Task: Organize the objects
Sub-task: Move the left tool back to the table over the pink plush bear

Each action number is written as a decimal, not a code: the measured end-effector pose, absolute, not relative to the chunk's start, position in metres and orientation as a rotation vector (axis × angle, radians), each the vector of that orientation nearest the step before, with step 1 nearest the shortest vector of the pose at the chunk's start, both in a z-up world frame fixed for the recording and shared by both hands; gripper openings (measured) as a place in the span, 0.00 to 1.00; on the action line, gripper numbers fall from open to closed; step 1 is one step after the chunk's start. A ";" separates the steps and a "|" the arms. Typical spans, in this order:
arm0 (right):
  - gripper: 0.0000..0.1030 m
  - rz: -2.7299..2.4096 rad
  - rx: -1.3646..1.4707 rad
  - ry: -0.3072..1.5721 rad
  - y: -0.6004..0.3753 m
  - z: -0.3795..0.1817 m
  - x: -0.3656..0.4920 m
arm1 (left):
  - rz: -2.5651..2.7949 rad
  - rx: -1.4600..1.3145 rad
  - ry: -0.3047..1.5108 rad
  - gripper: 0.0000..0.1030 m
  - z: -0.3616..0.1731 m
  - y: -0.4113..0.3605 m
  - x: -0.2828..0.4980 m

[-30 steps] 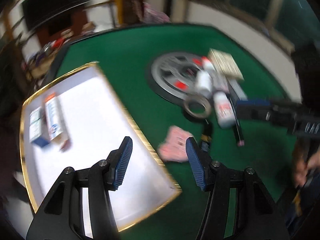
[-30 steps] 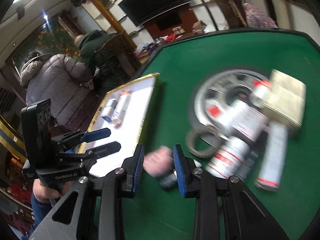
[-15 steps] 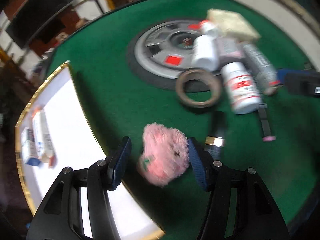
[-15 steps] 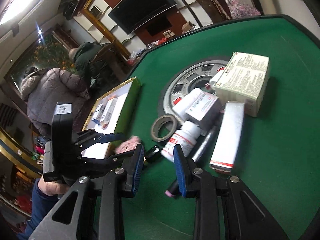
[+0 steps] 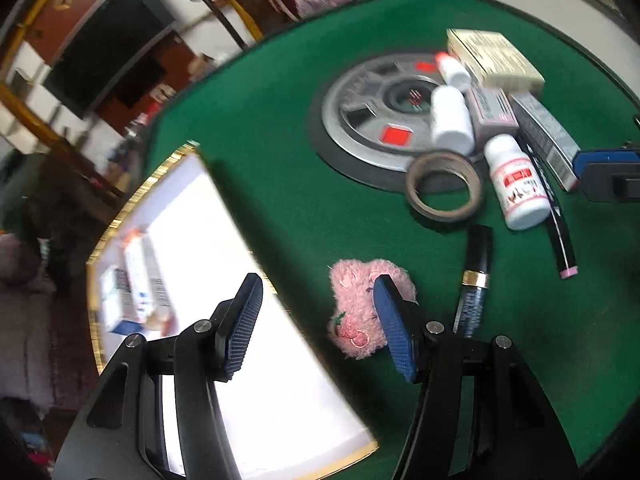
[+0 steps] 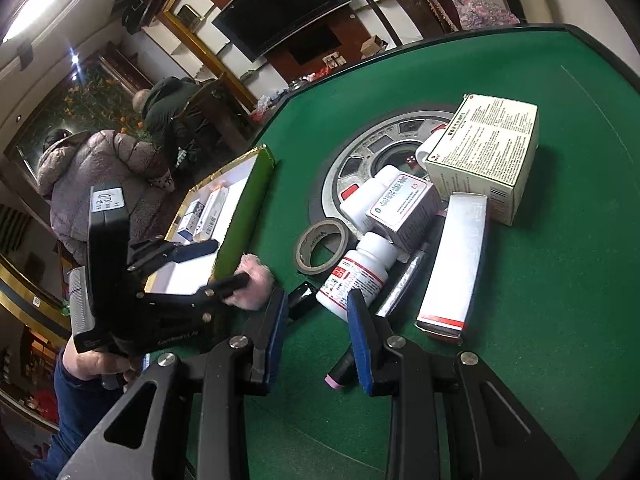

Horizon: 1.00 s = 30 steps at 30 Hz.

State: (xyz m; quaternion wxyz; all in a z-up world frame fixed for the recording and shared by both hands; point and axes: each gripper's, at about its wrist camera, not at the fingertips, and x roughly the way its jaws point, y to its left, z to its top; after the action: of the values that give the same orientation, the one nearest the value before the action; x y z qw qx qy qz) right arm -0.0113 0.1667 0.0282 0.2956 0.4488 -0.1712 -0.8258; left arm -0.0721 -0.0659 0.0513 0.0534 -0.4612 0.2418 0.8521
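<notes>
Pink fuzzy puff (image 5: pixel 362 308) w/ red stitching between gaping left tool (image 5: pixel 316 320); tray (image 5: pixel 132 204) left holds boxes (image 5: pixel 134 300); right tool (image 6: pixel 318 340) parted, empty.

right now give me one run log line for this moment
left gripper: jaws open around pink fluffy toy, not pressing | right gripper: jaws open, empty, near pill bottle | tray: two boxes

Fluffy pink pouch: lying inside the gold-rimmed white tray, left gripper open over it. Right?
Not quite. The fluffy pink pouch lies on the green felt table, just outside the gold-rimmed white tray; the left wrist view shows it. The left gripper is open over it, as stated.
</notes>
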 end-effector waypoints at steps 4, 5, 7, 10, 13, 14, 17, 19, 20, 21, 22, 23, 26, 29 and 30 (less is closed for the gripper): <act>0.29 -2.193 1.186 -0.456 0.166 0.030 -0.010 | 2.703 -1.384 0.797 0.57 0.055 -0.071 -0.070; 0.29 -2.189 1.190 -0.453 0.165 0.029 -0.010 | 2.710 -1.400 0.823 0.59 0.053 -0.071 -0.071; 0.32 -2.187 1.199 -0.448 0.164 0.029 -0.010 | 2.730 -1.452 0.937 0.59 0.044 -0.068 -0.076; 0.46 -2.202 1.212 -0.457 0.165 0.028 -0.010 | 2.682 -1.519 0.980 0.61 0.032 -0.065 -0.080; 0.48 -2.210 1.212 -0.461 0.166 0.028 -0.009 | 2.695 -1.576 1.052 0.61 0.021 -0.062 -0.090; 0.48 -2.211 1.205 -0.462 0.166 0.029 -0.009 | 2.708 -1.588 1.033 0.61 0.020 -0.063 -0.094; 0.48 -2.227 1.179 -0.465 0.168 0.030 -0.008 | 2.715 -1.642 0.938 0.61 0.014 -0.070 -0.109; 0.48 -2.233 1.185 -0.462 0.167 0.028 -0.007 | 2.750 -1.655 0.836 0.61 0.011 -0.081 -0.117; 0.48 -2.222 1.192 -0.464 0.167 0.027 -0.008 | 2.763 -1.660 0.791 0.62 0.012 -0.085 -0.119; 0.48 -2.217 1.196 -0.465 0.166 0.026 -0.008 | 2.774 -1.666 0.752 0.63 0.012 -0.089 -0.122; 0.48 -2.217 1.199 -0.463 0.166 0.025 -0.009 | 2.783 -1.667 0.750 0.65 0.012 -0.089 -0.123; 0.48 -2.217 1.201 -0.454 0.165 0.024 -0.009 | 2.790 -1.663 0.772 0.67 0.011 -0.088 -0.124; 0.48 -2.208 1.216 -0.437 0.162 0.021 -0.010 | 2.807 -1.631 0.847 0.67 0.011 -0.085 -0.122; 0.48 -2.192 1.229 -0.440 0.162 0.020 -0.011 | 2.783 -1.580 0.983 0.67 0.010 -0.081 -0.114; 0.48 -2.194 1.231 -0.433 0.162 0.020 -0.011 | 2.778 -1.549 1.051 0.67 0.009 -0.078 -0.111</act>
State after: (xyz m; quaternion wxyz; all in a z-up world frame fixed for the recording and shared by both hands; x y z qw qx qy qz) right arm -0.0108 0.1617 0.0200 0.2900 0.4616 -0.1621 -0.8225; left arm -0.1107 -0.0783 0.0094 -0.1040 -0.4599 0.3121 0.8248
